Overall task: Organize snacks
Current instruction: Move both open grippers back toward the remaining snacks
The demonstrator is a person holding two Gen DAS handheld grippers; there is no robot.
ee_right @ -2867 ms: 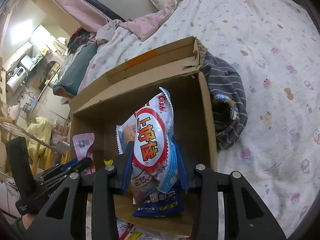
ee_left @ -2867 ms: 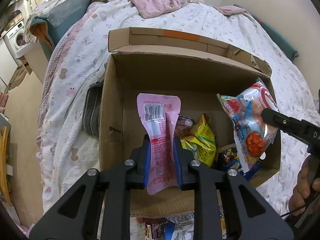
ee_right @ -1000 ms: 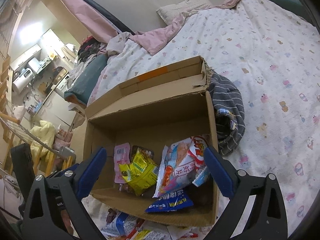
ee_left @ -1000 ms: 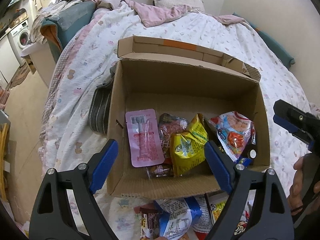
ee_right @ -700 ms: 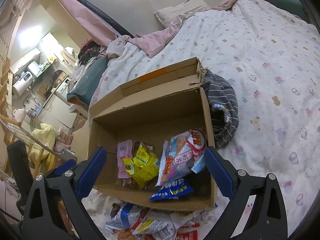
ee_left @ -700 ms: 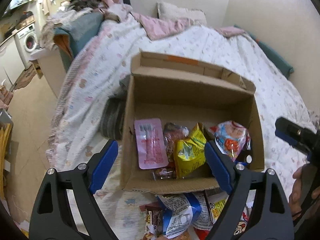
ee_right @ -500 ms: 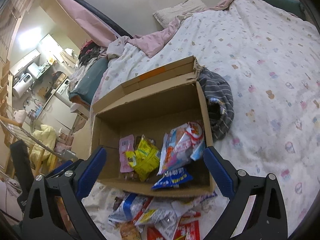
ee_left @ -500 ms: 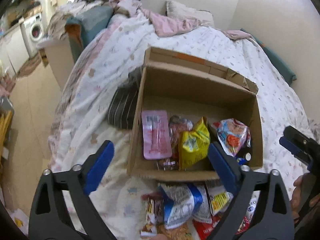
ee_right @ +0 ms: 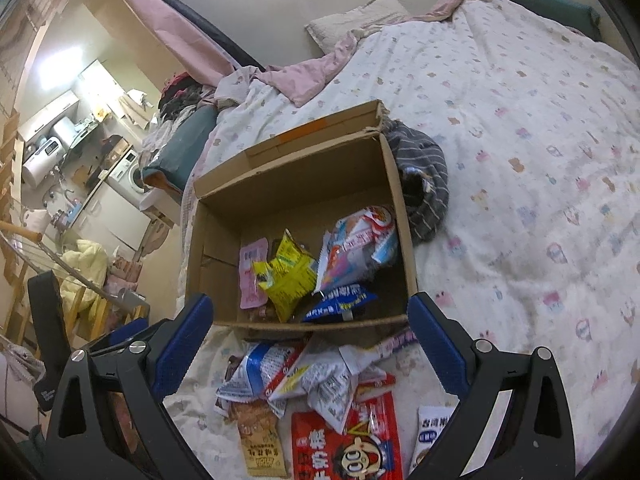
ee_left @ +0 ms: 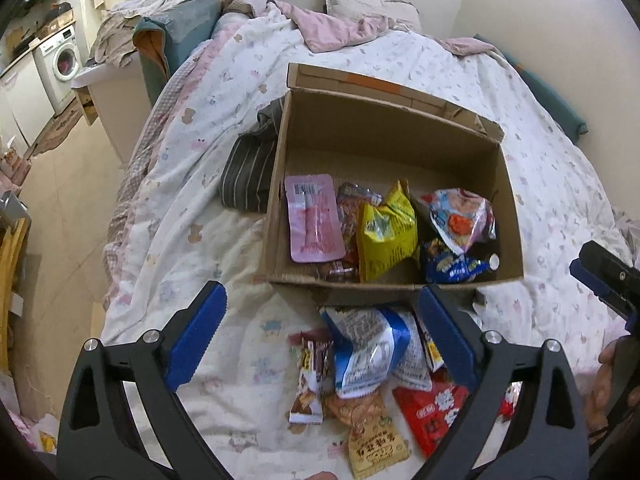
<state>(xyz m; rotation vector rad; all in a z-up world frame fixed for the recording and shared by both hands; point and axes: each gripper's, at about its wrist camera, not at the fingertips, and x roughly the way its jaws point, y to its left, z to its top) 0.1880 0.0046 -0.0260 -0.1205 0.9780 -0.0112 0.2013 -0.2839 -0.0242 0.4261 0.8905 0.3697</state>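
Observation:
An open cardboard box (ee_left: pixel 344 128) (ee_right: pixel 296 184) stands on the bed. Inside lie a pink pouch (ee_left: pixel 314 218) (ee_right: pixel 251 276), a yellow bag (ee_left: pixel 386 230) (ee_right: pixel 286 276), a white and red chip bag (ee_left: pixel 460 216) (ee_right: pixel 356 240) and a blue packet (ee_left: pixel 452 266) (ee_right: pixel 340 300). Loose snack packs (ee_left: pixel 372 364) (ee_right: pixel 316 392) are piled on the sheet in front of the box. My left gripper (ee_left: pixel 324 340) is open above that pile, nothing between its fingers. My right gripper (ee_right: pixel 308 344) is open too, over the same pile.
A striped grey cloth (ee_left: pixel 250 168) (ee_right: pixel 424 184) lies against the box's side. The bed's patterned quilt (ee_right: pixel 520 160) spreads around it, with a pillow (ee_left: pixel 368 8) at the head. The bed edge and floor (ee_left: pixel 68 208) are at the left.
Both grippers let go of the pink pouch and the chip bag into the box, opened wide, then drew back toward me, so the loose pile has come into view.

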